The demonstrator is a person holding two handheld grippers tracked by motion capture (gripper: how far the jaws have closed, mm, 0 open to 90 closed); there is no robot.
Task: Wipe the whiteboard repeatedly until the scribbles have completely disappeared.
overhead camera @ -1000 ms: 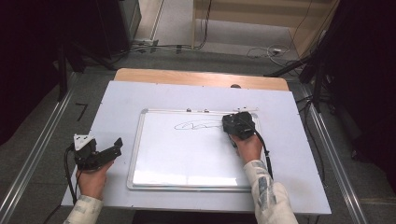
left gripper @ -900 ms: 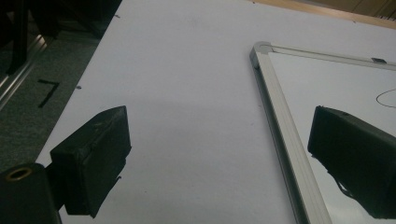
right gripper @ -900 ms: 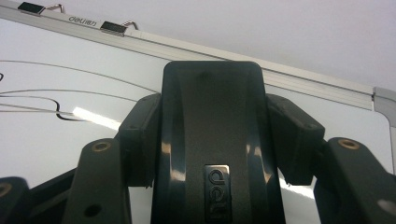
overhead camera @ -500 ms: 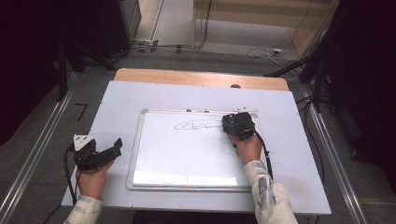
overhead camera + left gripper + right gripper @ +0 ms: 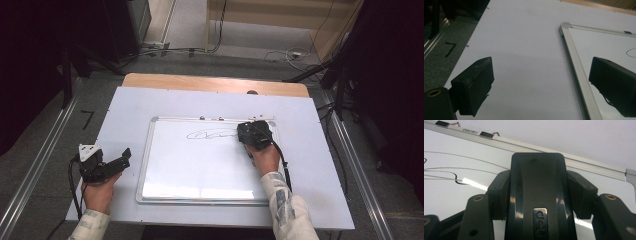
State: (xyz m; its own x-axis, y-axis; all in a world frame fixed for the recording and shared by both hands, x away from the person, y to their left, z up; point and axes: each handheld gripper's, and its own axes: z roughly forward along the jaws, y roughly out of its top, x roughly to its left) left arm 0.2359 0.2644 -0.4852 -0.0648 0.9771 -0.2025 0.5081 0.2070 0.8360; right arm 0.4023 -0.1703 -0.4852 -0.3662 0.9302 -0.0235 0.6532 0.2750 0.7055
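Note:
A whiteboard (image 5: 200, 170) with a silver frame lies flat on the white table; a black scribble (image 5: 210, 134) runs across its upper part. My right gripper (image 5: 254, 134) is shut on a black whiteboard eraser (image 5: 537, 195), its jaws pressing on both sides, at the board's upper right just right of the scribble (image 5: 446, 173). My left gripper (image 5: 117, 161) rests on the table left of the board, open with nothing between its fingers (image 5: 474, 87). The board's left frame edge (image 5: 574, 72) runs between those two jaws in the left gripper view.
Small clips (image 5: 486, 134) sit on the board's top frame. The white table top (image 5: 130, 110) ends at a wooden strip (image 5: 215, 84) at the back. Metal rails (image 5: 45, 155) flank the table; cables (image 5: 300, 52) lie on the floor beyond.

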